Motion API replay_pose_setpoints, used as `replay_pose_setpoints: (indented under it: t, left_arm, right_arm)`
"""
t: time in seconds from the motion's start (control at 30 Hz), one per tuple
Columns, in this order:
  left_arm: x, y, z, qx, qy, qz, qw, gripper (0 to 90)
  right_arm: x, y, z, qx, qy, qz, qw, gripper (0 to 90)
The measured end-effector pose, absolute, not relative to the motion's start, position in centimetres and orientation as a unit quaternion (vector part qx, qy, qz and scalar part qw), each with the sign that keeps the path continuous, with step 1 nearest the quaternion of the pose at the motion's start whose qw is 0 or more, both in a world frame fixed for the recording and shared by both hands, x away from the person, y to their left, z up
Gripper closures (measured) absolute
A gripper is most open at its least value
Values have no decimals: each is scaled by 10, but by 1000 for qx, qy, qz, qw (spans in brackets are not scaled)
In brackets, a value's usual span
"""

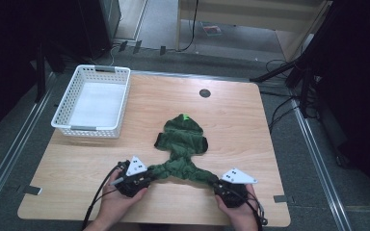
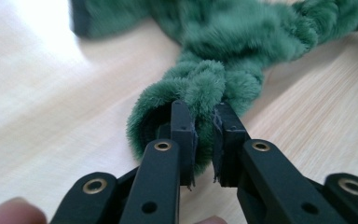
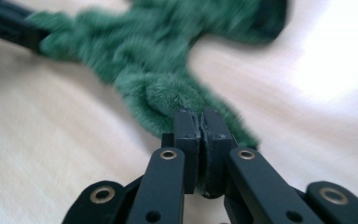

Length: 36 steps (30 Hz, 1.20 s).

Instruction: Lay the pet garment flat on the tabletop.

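Green fleece garment (image 1: 183, 144) lies mid-worktop (image 1: 250, 125), body toward the far side, two bunched sleeves running back to the near edge — one to each claw. Left claw (image 1: 147, 179) is clamped on the left sleeve end, right claw (image 1: 219, 185) pinched tight on the right sleeve end. Sleeve line runs roughly left-right between the claws, and the garment body sits ahead of both, about equally near each hand. White basket (image 1: 92, 129) stands far-left, nearer the left hand. High view gives the whole layout; the left gripper view shows fleece squeezed between the jaws, the right gripper view — blurred — shows jaws nearly meeting.
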<state>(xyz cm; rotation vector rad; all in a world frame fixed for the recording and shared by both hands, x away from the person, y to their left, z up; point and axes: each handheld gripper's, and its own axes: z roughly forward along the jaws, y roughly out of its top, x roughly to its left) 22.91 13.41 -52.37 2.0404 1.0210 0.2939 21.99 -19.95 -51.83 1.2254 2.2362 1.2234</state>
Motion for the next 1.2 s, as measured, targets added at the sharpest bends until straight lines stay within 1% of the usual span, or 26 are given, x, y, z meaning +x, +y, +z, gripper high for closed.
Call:
replay_pose_setpoints:
  t: [0.1,0.17,0.2,0.27,0.37,0.4,0.43,0.47,0.5,0.53,0.57,0.63,0.73,0.77,0.83,0.93,1.0,1.1,1.2]
  left_arm:
    - [237,157,-502,782,408,74,465,815]
    - [242,168,-495,780,411,56,469,815]
    - [243,171,-496,785,407,42,465,815]
    - [239,172,-503,799,399,22,449,814]
    - [229,167,-521,822,379,7,425,805]
    - [227,167,-527,825,378,2,421,789]
    - [227,168,-531,823,381,0,421,748]
    - [227,170,-533,819,384,-1,428,667]
    - [227,172,-531,814,386,5,435,569]
    - [227,176,-528,803,391,9,450,517]
    - [227,180,-525,790,398,5,467,489]
    - [228,182,-520,772,411,9,486,448]
    - [227,169,-524,780,412,19,471,425]
    - [226,164,-526,788,410,29,459,428]
    - [225,155,-532,796,412,45,441,485]
    - [225,152,-542,813,413,69,404,696]
    - [224,153,-547,816,415,71,396,781]
    - [225,157,-548,809,425,70,400,794]
    - [225,158,-548,807,427,78,400,780]
  right_arm:
    - [225,-205,-496,426,756,474,148,880]
    - [225,-205,-479,414,749,493,155,879]
    - [225,-204,-476,411,750,493,158,879]
    - [224,-204,-478,415,756,484,149,879]
    - [219,-206,-496,434,767,456,121,878]
    - [218,-208,-503,440,773,443,111,871]
    - [217,-210,-509,445,780,429,98,837]
    - [217,-212,-515,450,785,417,82,752]
    - [216,-214,-518,455,783,415,87,691]
    - [214,-217,-518,457,776,425,95,656]
    - [213,-220,-516,458,767,440,89,623]
    - [211,-225,-508,456,745,478,93,600]
    - [214,-222,-505,456,733,494,98,598]
    - [215,-218,-508,456,738,488,94,600]
    - [217,-208,-517,447,760,463,89,619]
    - [216,-198,-530,436,792,416,102,647]
    - [217,-197,-536,437,803,390,111,667]
    - [220,-202,-540,448,798,389,102,677]
    - [220,-205,-540,452,796,390,101,675]
